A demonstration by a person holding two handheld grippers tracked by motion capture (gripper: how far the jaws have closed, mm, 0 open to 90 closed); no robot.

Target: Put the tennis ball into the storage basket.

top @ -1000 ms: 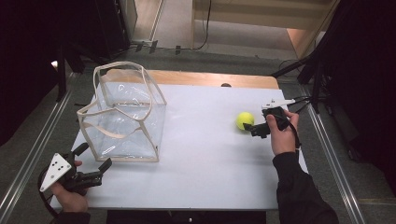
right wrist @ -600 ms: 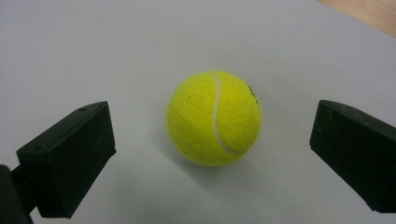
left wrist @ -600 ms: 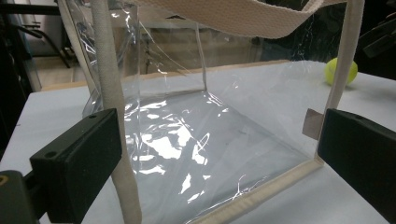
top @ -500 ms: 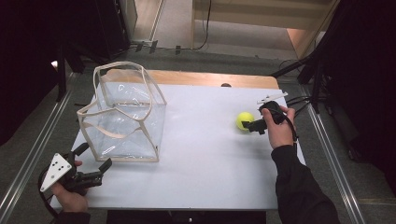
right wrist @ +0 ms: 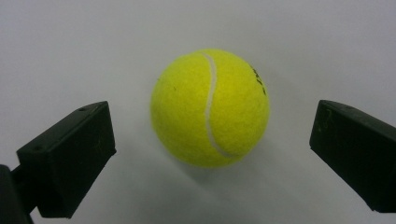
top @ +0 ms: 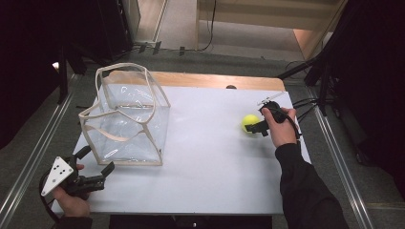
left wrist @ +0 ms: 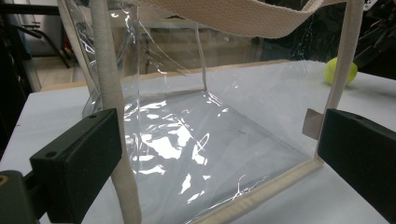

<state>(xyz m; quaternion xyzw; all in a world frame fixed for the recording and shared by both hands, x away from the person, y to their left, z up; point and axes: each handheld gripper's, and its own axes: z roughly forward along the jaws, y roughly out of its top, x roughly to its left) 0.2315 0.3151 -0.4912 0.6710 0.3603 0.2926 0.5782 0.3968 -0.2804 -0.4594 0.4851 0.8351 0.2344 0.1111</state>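
Observation:
A yellow tennis ball lies on the white table at the right; through the bag it shows as the tennis ball. My right gripper is open, its jaws wide apart on either side of the ball and just short of it. A clear plastic bag with cream webbing trim stands open-topped at the left. My left gripper is open at the table's near left corner, pointing at the bag's lower front edge.
Beyond the table's far wooden edge are grey floor and dark stands. Metal rails run along both sides of the table. Cables trail off to the right of my right hand.
My right gripper has moved left and closer to the ball, so its jaws now flank it. The left gripper and the bag have stayed put.

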